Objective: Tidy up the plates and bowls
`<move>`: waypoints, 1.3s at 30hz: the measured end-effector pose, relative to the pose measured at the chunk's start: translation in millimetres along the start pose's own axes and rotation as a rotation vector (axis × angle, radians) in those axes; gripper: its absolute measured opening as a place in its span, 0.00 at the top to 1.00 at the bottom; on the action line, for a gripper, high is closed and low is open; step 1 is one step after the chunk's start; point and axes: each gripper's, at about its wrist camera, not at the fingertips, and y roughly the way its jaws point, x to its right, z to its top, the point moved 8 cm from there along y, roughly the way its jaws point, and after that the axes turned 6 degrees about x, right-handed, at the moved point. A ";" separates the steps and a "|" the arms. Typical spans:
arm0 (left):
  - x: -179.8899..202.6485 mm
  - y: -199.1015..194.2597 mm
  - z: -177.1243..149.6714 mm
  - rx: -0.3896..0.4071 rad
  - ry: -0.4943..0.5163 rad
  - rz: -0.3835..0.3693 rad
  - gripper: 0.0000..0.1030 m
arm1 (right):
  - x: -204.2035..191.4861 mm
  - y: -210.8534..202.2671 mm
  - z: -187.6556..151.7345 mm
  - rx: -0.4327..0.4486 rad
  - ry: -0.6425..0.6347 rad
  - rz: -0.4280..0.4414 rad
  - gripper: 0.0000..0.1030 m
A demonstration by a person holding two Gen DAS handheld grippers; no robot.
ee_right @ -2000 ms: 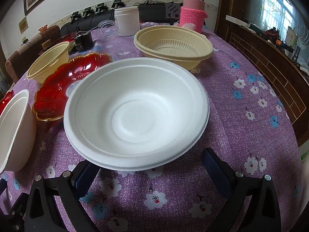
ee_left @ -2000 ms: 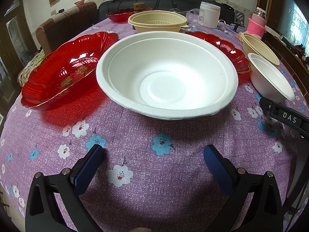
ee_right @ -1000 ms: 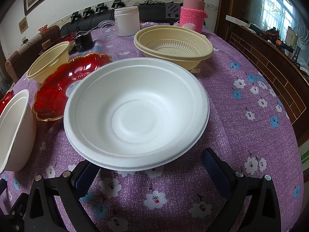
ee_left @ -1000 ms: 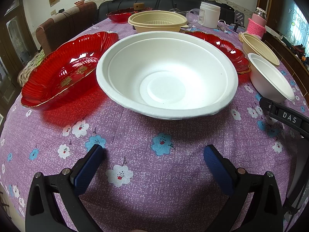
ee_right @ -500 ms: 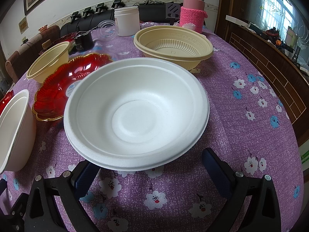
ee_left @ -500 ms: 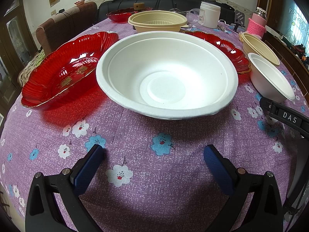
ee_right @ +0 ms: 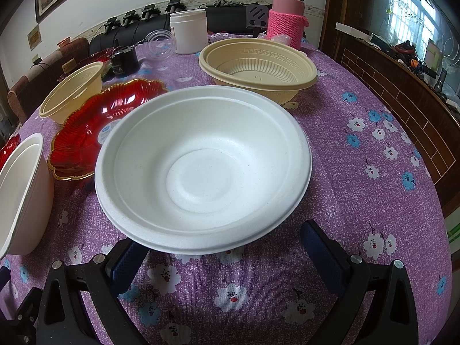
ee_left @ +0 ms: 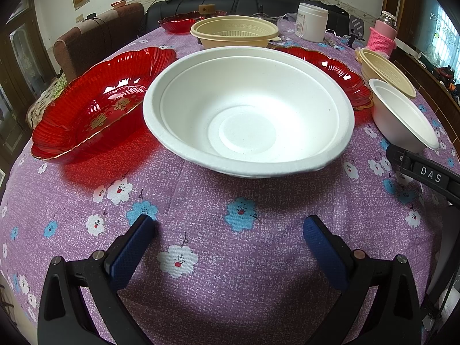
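A white foam bowl (ee_left: 247, 109) sits on the purple floral tablecloth ahead of my open, empty left gripper (ee_left: 227, 230), a short way beyond the fingertips. A red glass plate (ee_left: 97, 106) lies to its left, another red plate (ee_left: 339, 69) behind it on the right. A second white foam bowl (ee_right: 201, 166) lies just ahead of my open, empty right gripper (ee_right: 224, 238), its near rim above the left fingertip. A beige plastic bowl (ee_right: 258, 66) stands behind it, another beige bowl (ee_right: 74, 92) and the red plate (ee_right: 95, 129) to its left.
A white jar (ee_right: 188, 31), a pink-sleeved flask (ee_right: 287, 20), a clear lid (ee_right: 159, 44) and a black object (ee_right: 123, 60) stand at the back. A small red dish (ee_left: 184, 24) is at the far end. The table's edge drops off on the right (ee_right: 417, 149). Chairs stand at the left.
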 end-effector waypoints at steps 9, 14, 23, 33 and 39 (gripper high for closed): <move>0.2 0.1 0.3 0.000 0.001 0.001 0.00 | 0.3 0.8 -0.5 0.000 -0.004 0.002 0.01; 1.4 1.9 1.1 -0.046 0.015 -0.006 0.00 | -6.1 -3.3 -3.5 -0.019 -0.058 0.067 0.01; 5.1 2.9 0.5 -0.098 0.054 -0.029 0.00 | -6.4 -9.9 -10.6 -0.099 -0.057 0.044 0.01; -35.6 -109.4 38.4 0.245 -0.022 -0.330 0.04 | -6.5 -124.7 28.0 0.239 -0.066 -0.036 0.01; -140.8 -154.3 98.7 0.344 -0.080 -0.182 0.00 | -85.8 -216.4 99.4 0.474 -0.161 0.143 0.00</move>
